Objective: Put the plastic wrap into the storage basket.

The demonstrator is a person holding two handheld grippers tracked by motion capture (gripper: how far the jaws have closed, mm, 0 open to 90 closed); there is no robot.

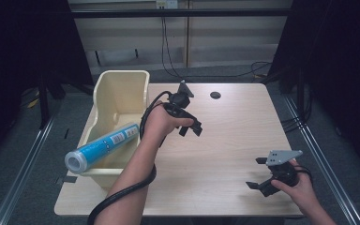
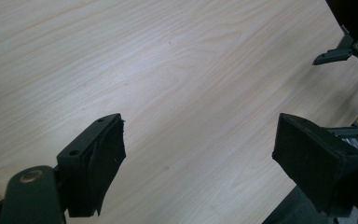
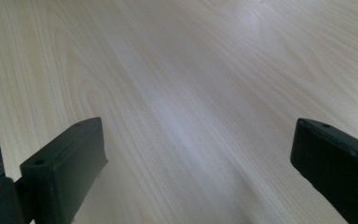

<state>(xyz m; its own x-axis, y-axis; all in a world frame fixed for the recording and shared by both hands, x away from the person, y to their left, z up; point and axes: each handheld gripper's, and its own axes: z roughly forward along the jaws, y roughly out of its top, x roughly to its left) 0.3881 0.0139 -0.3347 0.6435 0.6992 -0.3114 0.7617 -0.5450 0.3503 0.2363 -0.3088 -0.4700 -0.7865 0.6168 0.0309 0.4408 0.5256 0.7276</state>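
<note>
Pale wooden table (image 1: 215,154) stands before dark curtains, with a small round hole (image 1: 215,95) near its far edge. On its left side sits a cream bin (image 1: 122,93); a blue tube (image 1: 101,146) lies slanted across the bin's near rim, its end jutting left. Left gripper (image 1: 191,128) hovers mid-table, jaws apart and empty. Right gripper (image 1: 258,172) sits near the right corner, jaws wide apart.
</note>
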